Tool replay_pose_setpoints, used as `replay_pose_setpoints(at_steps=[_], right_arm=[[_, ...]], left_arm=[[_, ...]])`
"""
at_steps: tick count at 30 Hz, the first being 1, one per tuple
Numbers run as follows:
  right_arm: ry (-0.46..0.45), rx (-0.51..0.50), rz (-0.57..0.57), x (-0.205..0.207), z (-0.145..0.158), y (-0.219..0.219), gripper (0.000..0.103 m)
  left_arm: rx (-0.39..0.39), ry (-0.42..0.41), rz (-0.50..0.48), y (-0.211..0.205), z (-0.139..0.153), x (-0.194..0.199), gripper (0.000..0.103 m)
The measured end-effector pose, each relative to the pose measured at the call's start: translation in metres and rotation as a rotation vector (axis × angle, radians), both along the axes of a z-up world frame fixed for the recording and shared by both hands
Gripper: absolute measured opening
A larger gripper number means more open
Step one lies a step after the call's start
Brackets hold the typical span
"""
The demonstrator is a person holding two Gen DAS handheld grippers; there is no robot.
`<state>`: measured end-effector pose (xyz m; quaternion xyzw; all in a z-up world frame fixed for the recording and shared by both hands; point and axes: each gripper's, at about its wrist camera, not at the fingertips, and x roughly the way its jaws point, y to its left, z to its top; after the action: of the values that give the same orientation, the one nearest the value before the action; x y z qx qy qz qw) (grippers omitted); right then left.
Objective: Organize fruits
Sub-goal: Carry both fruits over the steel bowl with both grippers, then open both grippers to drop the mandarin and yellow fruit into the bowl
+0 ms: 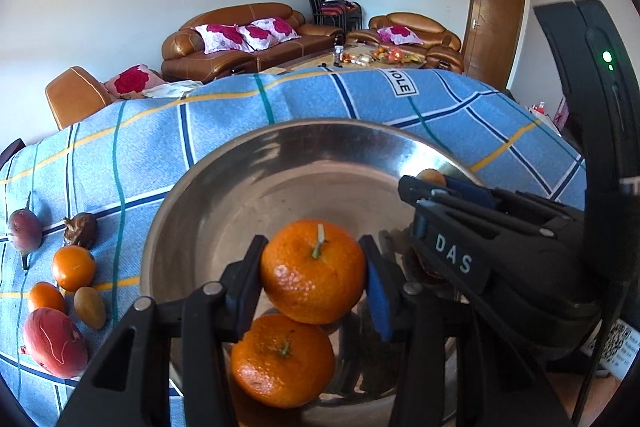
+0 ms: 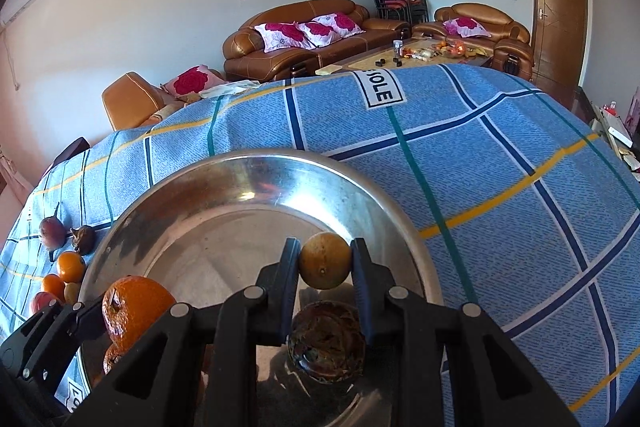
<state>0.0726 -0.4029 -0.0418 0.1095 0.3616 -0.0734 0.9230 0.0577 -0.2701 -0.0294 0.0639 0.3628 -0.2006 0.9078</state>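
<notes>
Both grippers hang over the steel bowl (image 1: 224, 187) on a blue checked cloth (image 1: 360, 99); the left gripper (image 1: 314, 269) is clamped on a tangerine (image 1: 314, 269), its blue pads pressed to the fruit's sides, with what looks like the fruit's reflection in the polished metal beneath; the right gripper (image 2: 325, 263) is clamped on a small yellow-brown fruit (image 2: 325, 261), above a dark mottled fruit (image 2: 326, 343), which may lie in the bowl or be a reflection. More fruit waits on the cloth left of the bowl: two small oranges (image 1: 74, 267), a red fruit (image 1: 54, 343), a purple one (image 1: 24, 231). The risks, as judged here: the two tools crowd one bowl and could knock together; a release from height could send round fruit bouncing off slick steel and over the rim; the tangerine's soft skin could bruise under a hard squeeze; the bowl may skid on the loose cloth if nudged.
</notes>
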Motion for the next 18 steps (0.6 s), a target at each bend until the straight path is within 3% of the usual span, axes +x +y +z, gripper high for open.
replay_pose_setpoints(at_steps=[14,18], right_arm=[[-0.007,0.011,-0.007,-0.0022,0.0008,0.0002,0.028],[-0.012,0.014,-0.009,-0.0042,0.0009,-0.0001,0.034]], left_arm=[[0.020,0.064,0.014,-0.0056,-0.0104,0.0095,0.048],[0.023,0.063,0.022,-0.0060,-0.0101,0.0091,0.050]])
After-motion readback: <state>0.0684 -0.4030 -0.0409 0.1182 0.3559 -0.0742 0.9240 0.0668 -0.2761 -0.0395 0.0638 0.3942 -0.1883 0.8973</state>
